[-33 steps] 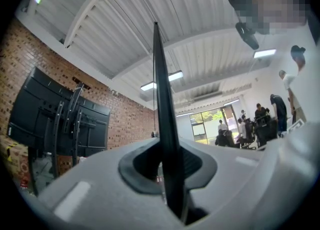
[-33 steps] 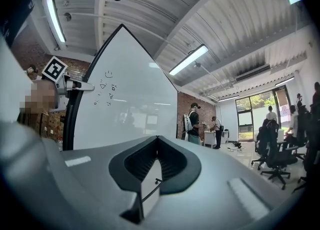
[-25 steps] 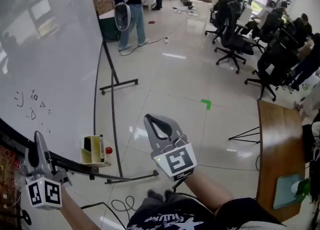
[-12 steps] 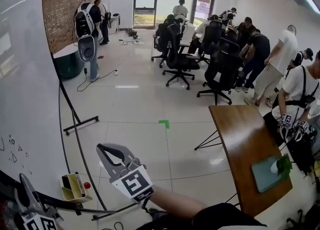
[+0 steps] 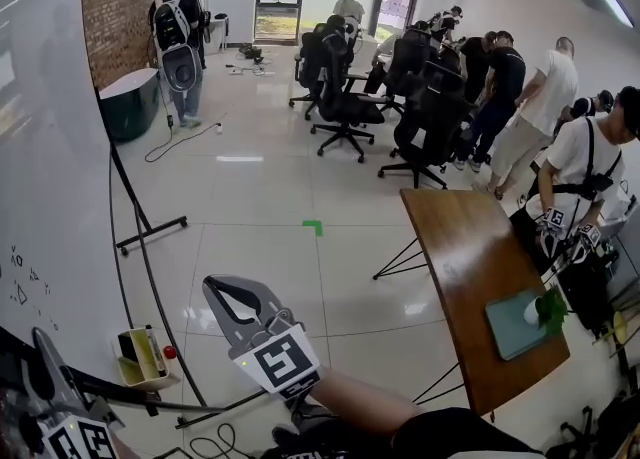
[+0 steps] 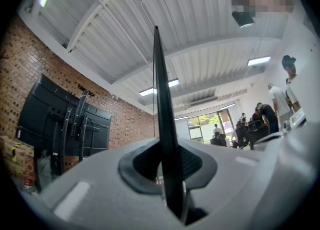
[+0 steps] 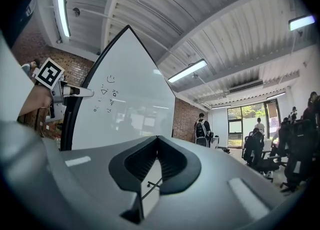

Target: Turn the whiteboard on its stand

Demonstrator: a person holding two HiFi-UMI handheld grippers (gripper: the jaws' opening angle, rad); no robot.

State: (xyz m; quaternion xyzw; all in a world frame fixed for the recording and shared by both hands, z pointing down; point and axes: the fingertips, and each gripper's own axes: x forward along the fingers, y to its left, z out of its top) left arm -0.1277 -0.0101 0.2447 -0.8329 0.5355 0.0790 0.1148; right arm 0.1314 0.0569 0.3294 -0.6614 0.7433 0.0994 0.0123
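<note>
The whiteboard (image 5: 50, 147), with small doodles on it, fills the left of the head view and rests on a black tube stand (image 5: 140, 237). My left gripper (image 5: 42, 347) sits at the bottom left, shut on the board's dark lower edge. In the left gripper view that edge (image 6: 161, 113) is a thin dark blade rising out of the closed left gripper (image 6: 169, 174). My right gripper (image 5: 215, 289) hangs in mid-air, right of the board, shut and empty. The right gripper (image 7: 156, 141) looks toward the board face (image 7: 130, 98), with the left gripper (image 7: 82, 92) on its rim.
A yellow tray (image 5: 140, 359) with an eraser hangs below the board. A wooden table (image 5: 470, 267) stands at the right, with office chairs (image 5: 345, 97) and several people behind it. A person with a backpack (image 5: 178, 37) stands at the back left. Cables (image 5: 200, 442) lie at my feet.
The head view has lifted and swung right, so the board now fills less of the left side. The right gripper has shifted left in the picture. The left gripper stays on the board's lower edge.
</note>
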